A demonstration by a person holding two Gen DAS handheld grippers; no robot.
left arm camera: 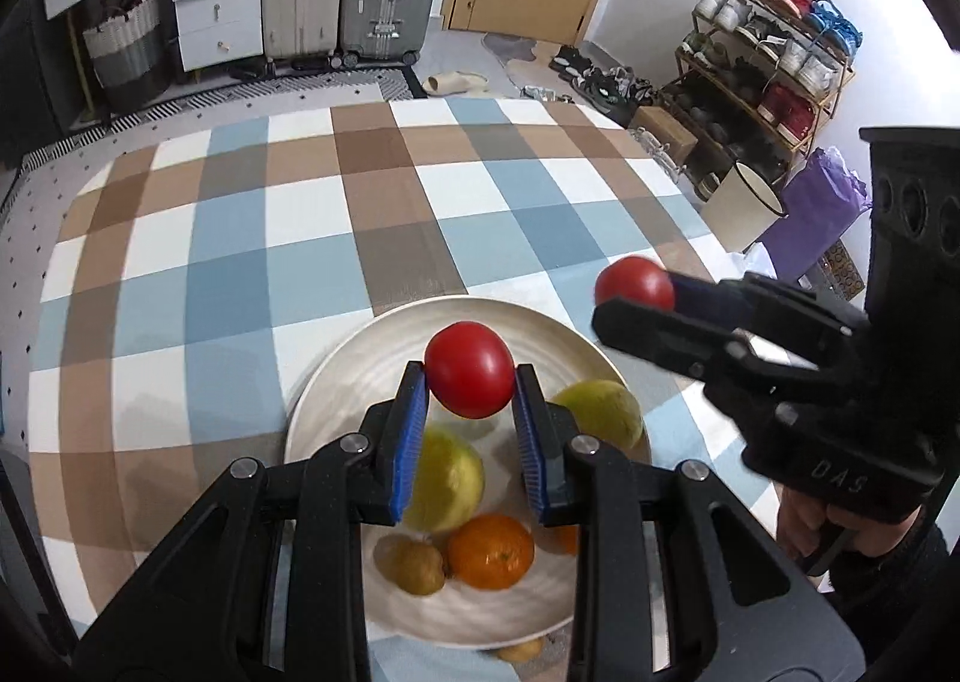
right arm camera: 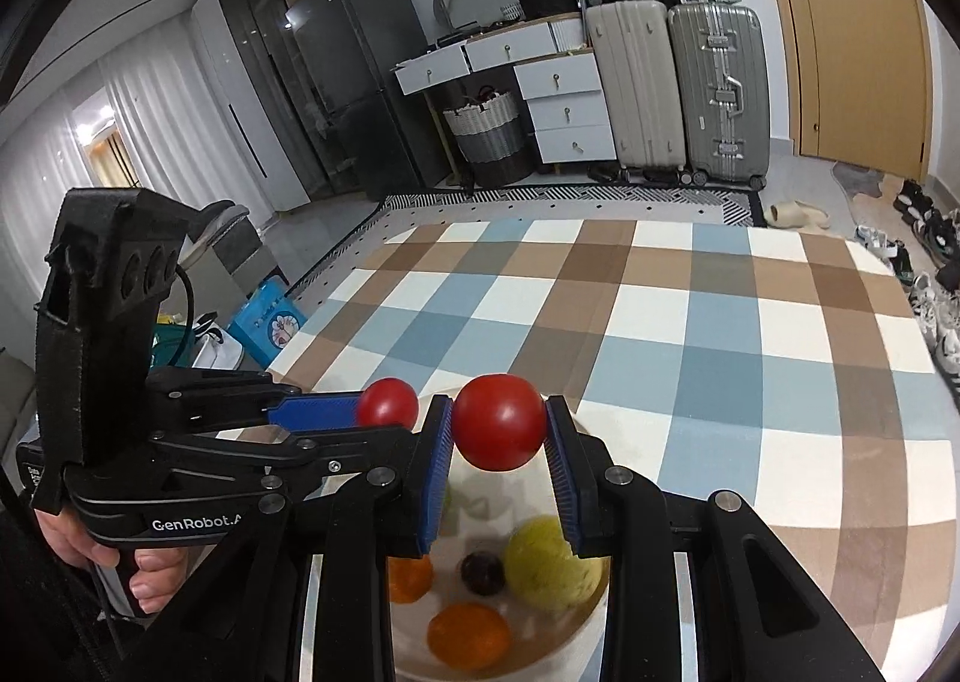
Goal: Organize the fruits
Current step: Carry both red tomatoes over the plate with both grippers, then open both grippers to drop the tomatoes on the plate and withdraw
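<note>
— While both grippers hang over the plate [left arm camera: 336, 376], what do they hold?
— Left gripper [left arm camera: 469, 382] clamps a tomato [left arm camera: 469, 377]; right gripper [right arm camera: 499, 422] clamps a second tomato [right arm camera: 499, 421].
— And the plate?
— On it: an orange [left arm camera: 491, 551] at 6 o'clock, a pear [left arm camera: 447, 478] mid-plate.

Two matching black handheld grippers with blue finger pads

Each gripper, left gripper [left arm camera: 470, 382] and right gripper [right arm camera: 499, 425], has black linkage arms joined by round silver screws and ribbed blue pads [left arm camera: 410, 445] lining its fingers. Behind the left one's fingers, its body reads "GenRobot.A" in white, carries a block with three round holes, a black strap and a black cable; the bare-skinned hand [right arm camera: 117, 556] grips its handle under a dark sleeve.
</note>
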